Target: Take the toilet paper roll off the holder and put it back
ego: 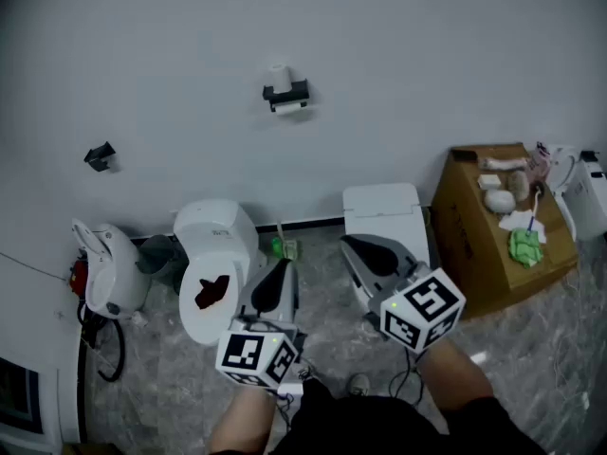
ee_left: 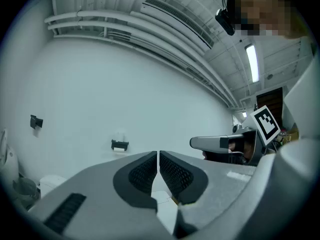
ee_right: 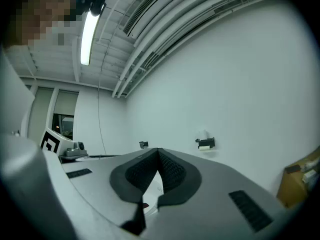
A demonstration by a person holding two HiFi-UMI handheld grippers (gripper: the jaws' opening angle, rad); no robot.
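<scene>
Left gripper: fingers shut tight, pads touching, nothing between them. Right gripper same deal, closed and empty. Both held level, side by side, aimed at wall, well apart from it. Roll hangs in black holder up on wall, only white edge peeking out underneath. White cylinder stands on top of holder. Lower down: toilet beyond left gripper, white box beyond right one, cardboard box off to right.

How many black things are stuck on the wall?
2: the toilet paper holder high in the middle, and a small black bracket lower left. Others may be out of view.
</scene>
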